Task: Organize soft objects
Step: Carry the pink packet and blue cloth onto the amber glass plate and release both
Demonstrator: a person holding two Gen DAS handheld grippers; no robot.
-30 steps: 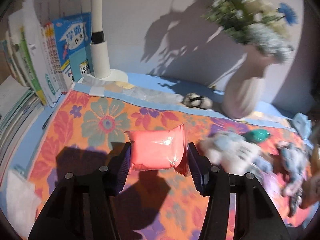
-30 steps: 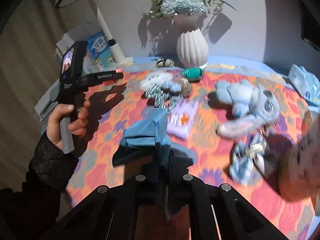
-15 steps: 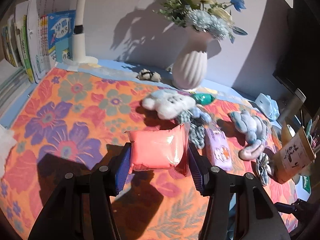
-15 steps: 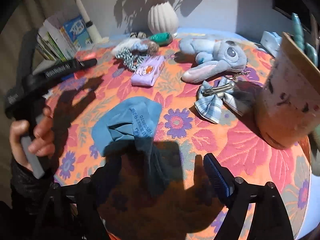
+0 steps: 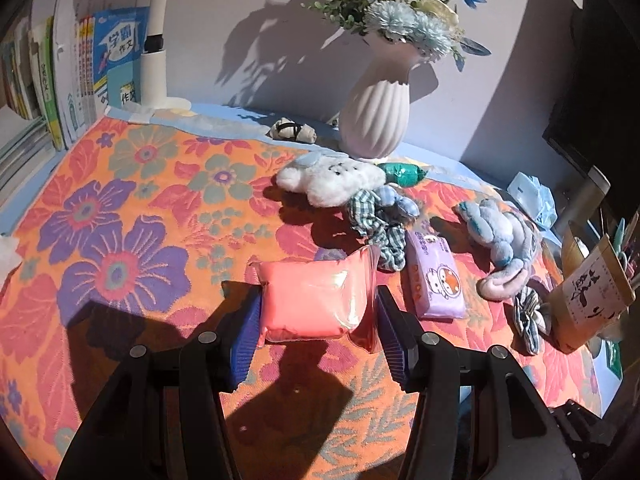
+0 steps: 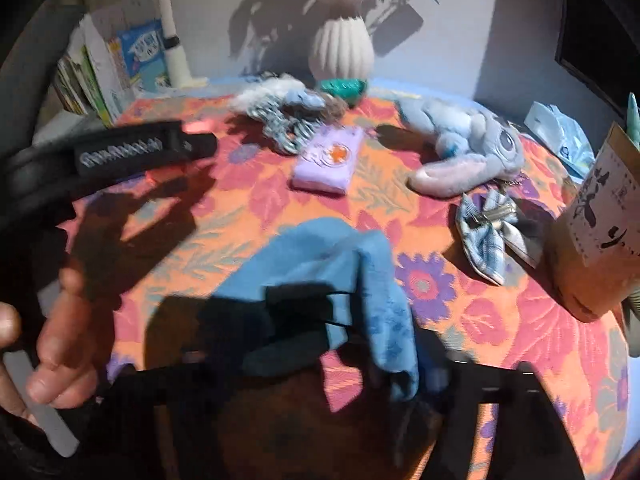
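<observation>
I had the left gripper (image 5: 316, 312) closed on the pink packet (image 5: 316, 300), one blue pad pressed against each side, and the packet hung above the flowered cloth (image 5: 132, 216) in front of the white vase (image 5: 376, 116). From the left wrist view, the white plush (image 5: 332, 178) lay just in front of the vase, with the checked scrunchie (image 5: 376, 220) touching its near edge. The purple tissue pack (image 5: 436, 276) lay nearer to me than the scrunchie and right of the packet. The blue plush rabbit (image 5: 500, 240) lay further right of the vase, and the brown carton (image 5: 588, 304) stood at the right edge of the cloth. The books (image 5: 80, 76) stood upright far left of the vase, beside the lamp post (image 5: 154, 56).

In the right wrist view, the blue cloth (image 6: 332, 276) lay crumpled on the flowered cloth, well in front of the vase (image 6: 342, 46) and draped into the right gripper (image 6: 320, 372). That frame was blurred and shadowed; the fingers appeared spread wide, but I could not tell whether they gripped the cloth. The checked bow (image 6: 492, 232) lay right of the blue cloth, near the carton (image 6: 596, 236). My left hand (image 6: 52, 344) appeared at the left edge, around the other gripper's handle.
</observation>
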